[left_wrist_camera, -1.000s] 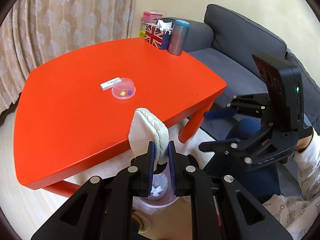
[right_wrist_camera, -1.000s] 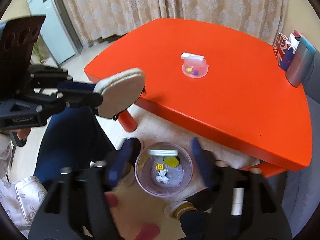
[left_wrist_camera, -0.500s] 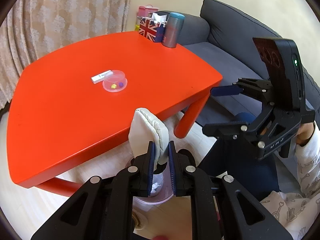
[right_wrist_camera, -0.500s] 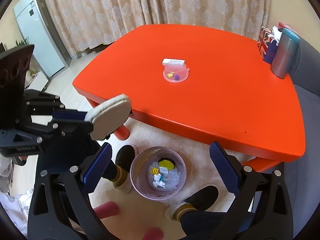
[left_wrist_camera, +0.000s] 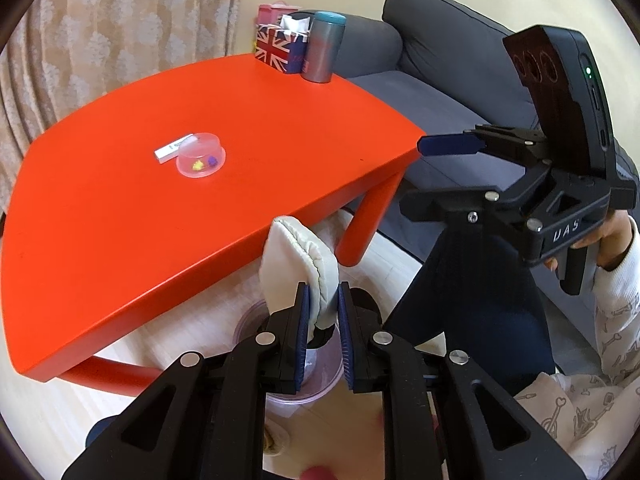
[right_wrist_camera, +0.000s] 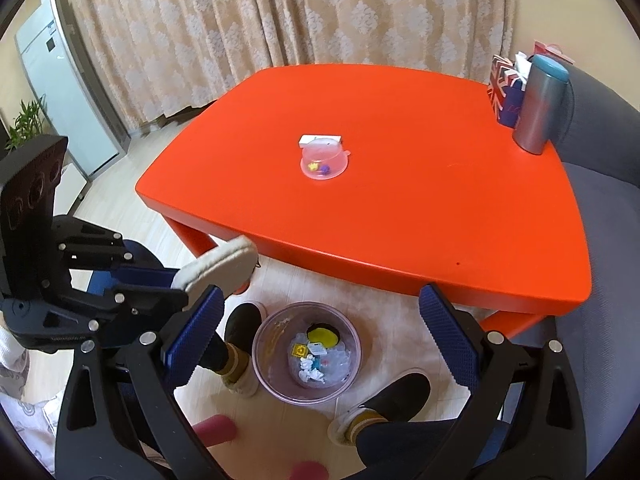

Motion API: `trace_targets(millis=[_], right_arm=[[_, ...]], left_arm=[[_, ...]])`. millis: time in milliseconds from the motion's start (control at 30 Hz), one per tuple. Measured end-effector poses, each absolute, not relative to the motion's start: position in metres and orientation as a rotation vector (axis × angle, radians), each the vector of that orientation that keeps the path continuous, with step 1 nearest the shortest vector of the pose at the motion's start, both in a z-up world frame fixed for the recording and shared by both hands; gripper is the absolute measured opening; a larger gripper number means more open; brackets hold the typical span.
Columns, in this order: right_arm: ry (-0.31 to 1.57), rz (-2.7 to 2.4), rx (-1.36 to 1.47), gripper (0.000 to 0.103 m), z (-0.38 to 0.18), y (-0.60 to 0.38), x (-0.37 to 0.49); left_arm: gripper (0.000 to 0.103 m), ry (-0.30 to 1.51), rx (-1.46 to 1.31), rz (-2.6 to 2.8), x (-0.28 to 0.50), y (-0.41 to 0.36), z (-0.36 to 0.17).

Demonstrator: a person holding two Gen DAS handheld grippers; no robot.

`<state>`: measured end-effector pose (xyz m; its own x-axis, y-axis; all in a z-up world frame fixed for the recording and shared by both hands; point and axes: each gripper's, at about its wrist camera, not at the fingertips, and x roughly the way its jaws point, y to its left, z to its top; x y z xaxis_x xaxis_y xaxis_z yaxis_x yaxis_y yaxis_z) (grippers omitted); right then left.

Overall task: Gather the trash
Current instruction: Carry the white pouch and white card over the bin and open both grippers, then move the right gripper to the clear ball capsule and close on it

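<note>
Below the bench's [right_wrist_camera: 400,220] near edge, my left gripper [left_wrist_camera: 322,320] pinches the cream pad [left_wrist_camera: 298,264]; my right jaws gape empty above the bin [right_wrist_camera: 306,360], so I should centre before releasing.

Table [right_wrist_camera: 400,216]: orange, low — sofa on its right.
Tumbler [right_wrist_camera: 540,104]: grey, teal lid, upright at far right corner.
Flag-print box [right_wrist_camera: 505,92]: just beside the tumbler.
Curtain [right_wrist_camera: 280,20]: beige, patterned — far side.
Sofa [left_wrist_camera: 440,92]: grey.
Plant [right_wrist_camera: 24,124]: far left.
</note>
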<state>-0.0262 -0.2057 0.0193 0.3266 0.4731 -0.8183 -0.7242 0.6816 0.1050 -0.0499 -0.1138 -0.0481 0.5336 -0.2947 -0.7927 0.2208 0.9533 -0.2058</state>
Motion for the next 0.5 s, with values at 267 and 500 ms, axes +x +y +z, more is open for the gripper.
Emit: trace_targets(millis=[267,500], right_arm=[[0.946,0.788,-0.294,0.096,0.022,-0.211,-0.024],[0.95,0.786,-0.293,0.096,0.02,-0.211,-0.023]], left_arm=[[0.091,0.93,-0.102,-0.271,-0.045,-0.111,-0.05],[0.095,0.919,-0.109,-0.207,-0.041,-0.102,-0.05]])
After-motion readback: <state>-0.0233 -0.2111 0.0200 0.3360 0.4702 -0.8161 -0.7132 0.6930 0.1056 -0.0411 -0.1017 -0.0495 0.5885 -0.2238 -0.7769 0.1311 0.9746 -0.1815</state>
